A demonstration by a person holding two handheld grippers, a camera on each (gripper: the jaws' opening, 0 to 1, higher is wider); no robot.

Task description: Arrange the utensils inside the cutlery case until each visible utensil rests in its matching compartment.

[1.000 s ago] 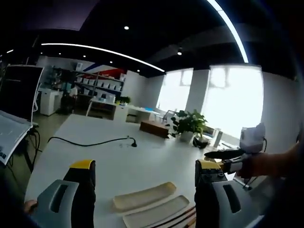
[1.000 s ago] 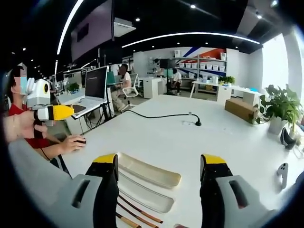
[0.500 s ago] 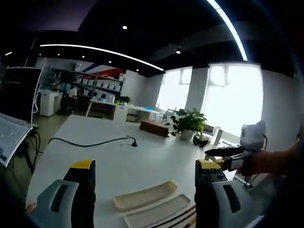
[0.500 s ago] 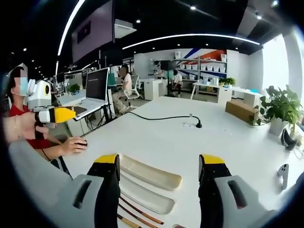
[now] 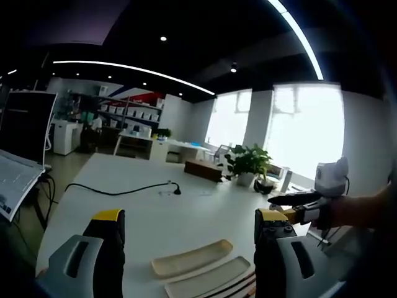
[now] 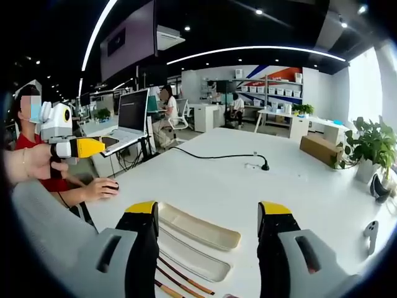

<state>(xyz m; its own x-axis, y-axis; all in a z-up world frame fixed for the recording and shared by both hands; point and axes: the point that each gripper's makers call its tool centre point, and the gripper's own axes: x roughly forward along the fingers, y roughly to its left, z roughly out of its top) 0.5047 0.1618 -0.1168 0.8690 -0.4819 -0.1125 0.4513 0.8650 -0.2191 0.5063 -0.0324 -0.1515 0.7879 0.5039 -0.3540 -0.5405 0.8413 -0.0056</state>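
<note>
both tools hang above a long white counter (image 6: pixel 223 186) in an open office. the left tool (image 5: pixel 186 248) has its yellow-tipped grey jaws spread wide with nothing between them, and the right tool (image 6: pixel 208 239) likewise stands wide open and empty. on the counter just ahead of the jaws lie two shallow beige oblong cutlery case halves: the upper half (image 6: pixel 198 226), and the lower half (image 6: pixel 193 261) just beside it. thin brown chopsticks (image 6: pixel 180 280) lie on the bare counter next to the lower half, outside both. a black cable (image 6: pixel 217 156) runs across the far counter, and a potted green plant (image 5: pixel 246 162) stands near the window.
</note>
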